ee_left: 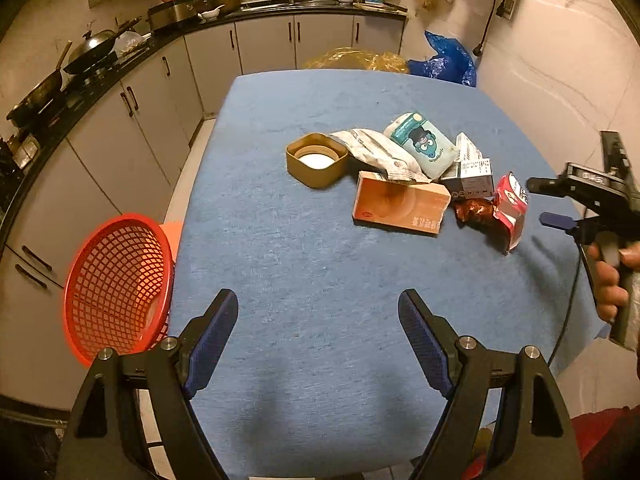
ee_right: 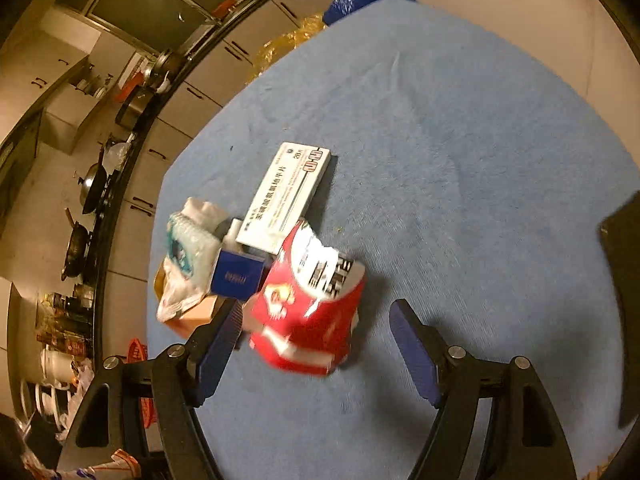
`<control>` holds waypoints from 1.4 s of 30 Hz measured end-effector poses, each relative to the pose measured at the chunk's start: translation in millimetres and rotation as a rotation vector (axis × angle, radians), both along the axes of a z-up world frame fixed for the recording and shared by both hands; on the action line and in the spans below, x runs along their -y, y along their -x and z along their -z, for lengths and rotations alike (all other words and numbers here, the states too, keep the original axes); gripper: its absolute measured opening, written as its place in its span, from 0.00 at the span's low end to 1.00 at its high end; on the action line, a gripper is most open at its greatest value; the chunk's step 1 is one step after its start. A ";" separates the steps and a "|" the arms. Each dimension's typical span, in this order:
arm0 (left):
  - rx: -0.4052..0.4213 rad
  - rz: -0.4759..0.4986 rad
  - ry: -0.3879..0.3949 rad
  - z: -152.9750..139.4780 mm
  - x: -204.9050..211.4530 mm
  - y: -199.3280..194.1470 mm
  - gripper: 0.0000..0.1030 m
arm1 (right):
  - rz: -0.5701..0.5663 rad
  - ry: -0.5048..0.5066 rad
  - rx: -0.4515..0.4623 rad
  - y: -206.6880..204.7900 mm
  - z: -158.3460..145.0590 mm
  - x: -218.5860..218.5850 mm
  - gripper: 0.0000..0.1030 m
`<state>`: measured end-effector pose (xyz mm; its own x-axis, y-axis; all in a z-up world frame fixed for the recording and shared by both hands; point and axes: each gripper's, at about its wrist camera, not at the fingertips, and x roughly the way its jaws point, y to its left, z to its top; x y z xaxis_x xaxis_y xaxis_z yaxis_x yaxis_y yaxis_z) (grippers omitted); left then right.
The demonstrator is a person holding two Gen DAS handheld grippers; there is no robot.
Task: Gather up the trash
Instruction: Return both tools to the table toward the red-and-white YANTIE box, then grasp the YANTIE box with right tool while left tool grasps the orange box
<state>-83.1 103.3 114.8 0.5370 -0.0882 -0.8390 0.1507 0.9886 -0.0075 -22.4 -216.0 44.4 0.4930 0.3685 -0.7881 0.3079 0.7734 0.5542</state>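
A pile of trash lies on the blue tablecloth (ee_left: 320,260): a gold tin (ee_left: 317,159), a grey foil bag (ee_left: 374,150), a teal tissue pack (ee_left: 422,142), an orange box (ee_left: 400,208), a white medicine box (ee_right: 286,196), a dark blue box (ee_right: 238,276) and a red snack wrapper (ee_left: 510,208). My left gripper (ee_left: 318,340) is open and empty above the near table. My right gripper (ee_right: 316,340) is open, its fingers either side of the red wrapper (ee_right: 312,312). It also shows at the right in the left wrist view (ee_left: 538,202).
A red mesh basket (ee_left: 116,288) stands beside the table's left edge. Kitchen cabinets and a counter with woks (ee_left: 92,48) run along the left and back. A blue plastic bag (ee_left: 448,60) and a yellow bag (ee_left: 356,60) lie beyond the far edge.
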 end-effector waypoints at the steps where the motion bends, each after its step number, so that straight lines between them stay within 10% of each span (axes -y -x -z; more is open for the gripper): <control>1: 0.000 -0.005 -0.002 -1.1 -1.5 0.4 0.79 | -0.008 -0.002 -0.002 -4.2 4.0 -0.1 0.78; 21: -0.075 -0.069 0.087 9.0 -13.6 -29.8 0.79 | -0.550 -0.015 0.043 25.7 1.3 -123.6 0.47; 42: -0.124 0.210 0.235 51.0 37.8 -156.3 0.79 | -0.329 0.113 0.039 66.8 -34.0 -26.5 0.47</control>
